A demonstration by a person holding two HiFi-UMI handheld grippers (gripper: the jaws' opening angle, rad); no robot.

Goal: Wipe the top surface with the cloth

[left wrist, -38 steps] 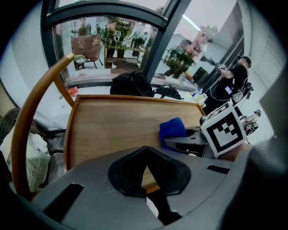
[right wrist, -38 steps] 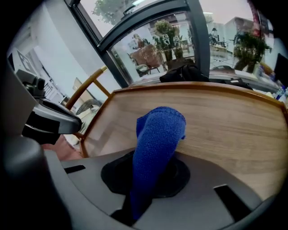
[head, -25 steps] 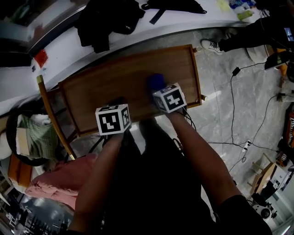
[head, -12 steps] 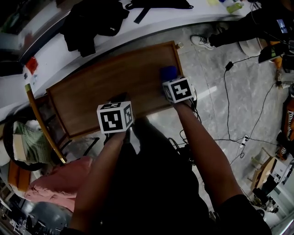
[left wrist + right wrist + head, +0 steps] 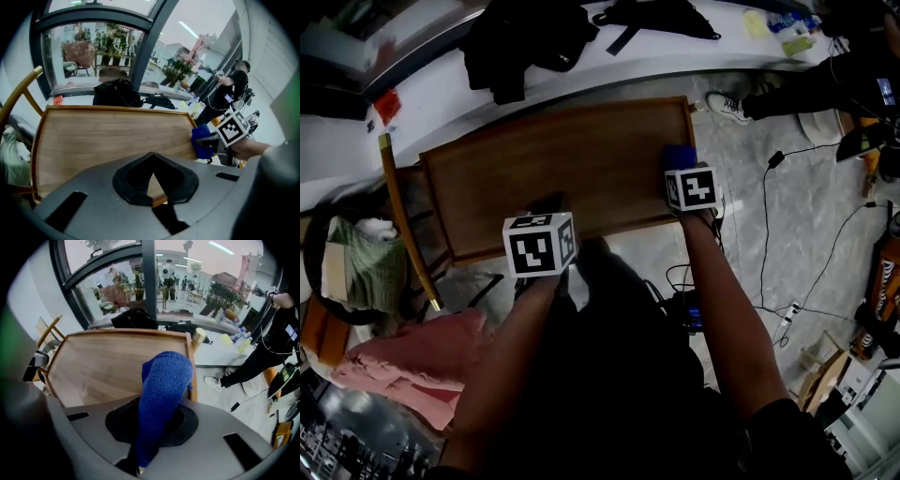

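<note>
The wooden table top (image 5: 553,173) fills the middle of the head view. A blue knitted cloth (image 5: 679,156) rests on it close to the right end, and my right gripper (image 5: 682,171) is shut on it. In the right gripper view the cloth (image 5: 164,385) rises from between the jaws and hangs over the wood (image 5: 103,366) by the right rim. My left gripper (image 5: 548,206) sits at the table's near edge, shut with nothing in it. In the left gripper view its black jaws (image 5: 152,176) meet over the near edge (image 5: 93,136), with the cloth (image 5: 201,140) off to the right.
A white counter (image 5: 609,66) with black jackets (image 5: 525,37) runs behind the table. A wooden chair (image 5: 398,220) holding green fabric stands at the left, above a pink cloth (image 5: 403,361). Cables (image 5: 773,234) lie on the floor at the right, where a person (image 5: 825,80) stands.
My right gripper has carried the blue cloth to the right along the table top, up to its right end. The left gripper has stayed at the near edge.
</note>
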